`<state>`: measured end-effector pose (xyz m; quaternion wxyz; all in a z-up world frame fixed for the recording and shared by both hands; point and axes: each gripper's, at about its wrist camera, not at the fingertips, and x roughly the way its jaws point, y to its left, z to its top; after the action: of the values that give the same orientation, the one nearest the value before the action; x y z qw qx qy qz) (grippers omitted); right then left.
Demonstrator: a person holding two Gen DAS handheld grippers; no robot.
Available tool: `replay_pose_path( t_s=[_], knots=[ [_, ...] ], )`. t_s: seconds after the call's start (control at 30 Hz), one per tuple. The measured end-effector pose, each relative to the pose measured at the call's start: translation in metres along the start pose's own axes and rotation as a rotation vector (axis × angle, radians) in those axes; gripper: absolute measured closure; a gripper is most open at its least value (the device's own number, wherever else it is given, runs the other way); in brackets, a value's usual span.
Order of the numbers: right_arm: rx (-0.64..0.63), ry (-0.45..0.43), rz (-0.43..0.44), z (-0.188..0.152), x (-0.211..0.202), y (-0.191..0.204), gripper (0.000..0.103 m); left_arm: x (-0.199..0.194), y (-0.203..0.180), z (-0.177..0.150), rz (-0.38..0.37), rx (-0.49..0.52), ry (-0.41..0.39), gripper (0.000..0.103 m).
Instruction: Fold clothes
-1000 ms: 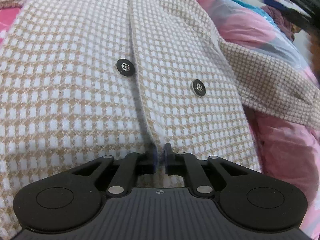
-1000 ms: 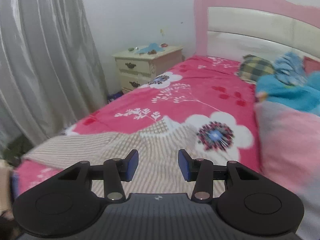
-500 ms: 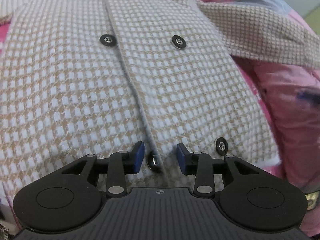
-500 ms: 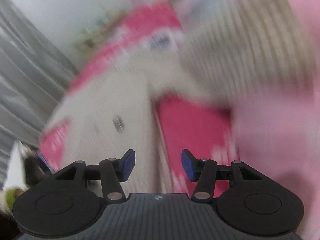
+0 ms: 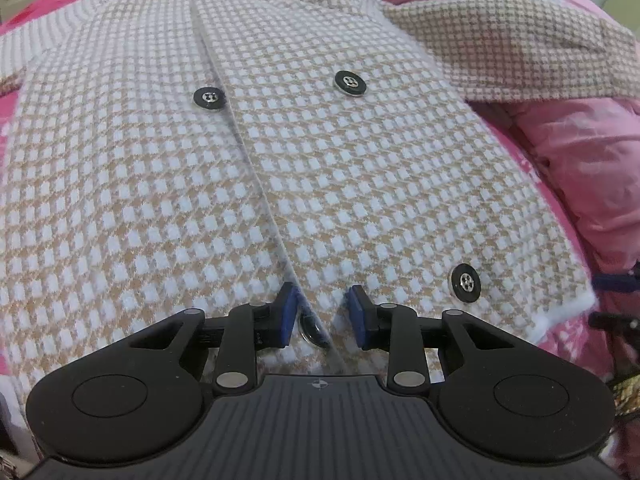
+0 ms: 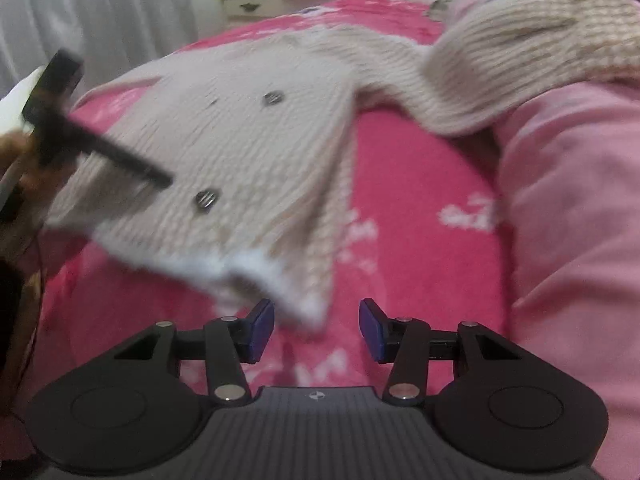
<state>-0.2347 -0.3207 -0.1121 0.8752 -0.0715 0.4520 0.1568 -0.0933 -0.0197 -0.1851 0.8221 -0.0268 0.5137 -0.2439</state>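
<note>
A beige-and-white checked jacket [image 5: 360, 184] lies front-up on the pink floral bed [image 6: 408, 200]. The left gripper [image 5: 320, 314] hovers over its lower front edge, fingers spread, a button [image 5: 310, 326] between them. At 3 o'clock a sleeve [image 5: 512, 44] drapes over a pink quilt [image 5: 580, 160]. The right gripper [image 6: 317, 328] hangs near the hem corner [image 6: 308, 304], fingers spread, holding nothing.

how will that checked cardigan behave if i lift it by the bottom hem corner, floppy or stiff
Probably floppy: the cardigan is a soft knit, and its sleeve drapes limply over the pink bedding. The front panels may fall open, since they only overlap. The buttons likely add little weight.
</note>
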Motion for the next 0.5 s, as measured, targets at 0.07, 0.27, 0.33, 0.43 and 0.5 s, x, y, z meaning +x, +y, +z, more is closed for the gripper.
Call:
replay_pose_path(
  t_s=[0.07,0.27,0.33,0.43,0.5],
  knots=[
    [-0.005,-0.008,-0.024,-0.005,0.012,0.009,0.053,0.0,-0.001,-0.001,0.007,0.007,-0.005,0.074],
    [0.114,-0.149,-0.083,-0.013,0.035,0.007,0.061,0.001,-0.007,-0.001,0.035,0.023,-0.004,0.074],
    [0.149,-0.2,-0.124,-0.015,0.046,0.008,0.062,0.001,-0.008,-0.001,0.045,0.029,-0.004,0.074],
    [0.179,-0.263,-0.211,-0.016,0.061,0.01,0.065,0.002,-0.012,0.0,0.061,0.05,0.003,0.074],
    [0.207,-0.328,-0.312,-0.02,0.054,0.008,0.077,0.003,-0.015,0.002,0.072,0.073,0.013,0.074]
  ],
)
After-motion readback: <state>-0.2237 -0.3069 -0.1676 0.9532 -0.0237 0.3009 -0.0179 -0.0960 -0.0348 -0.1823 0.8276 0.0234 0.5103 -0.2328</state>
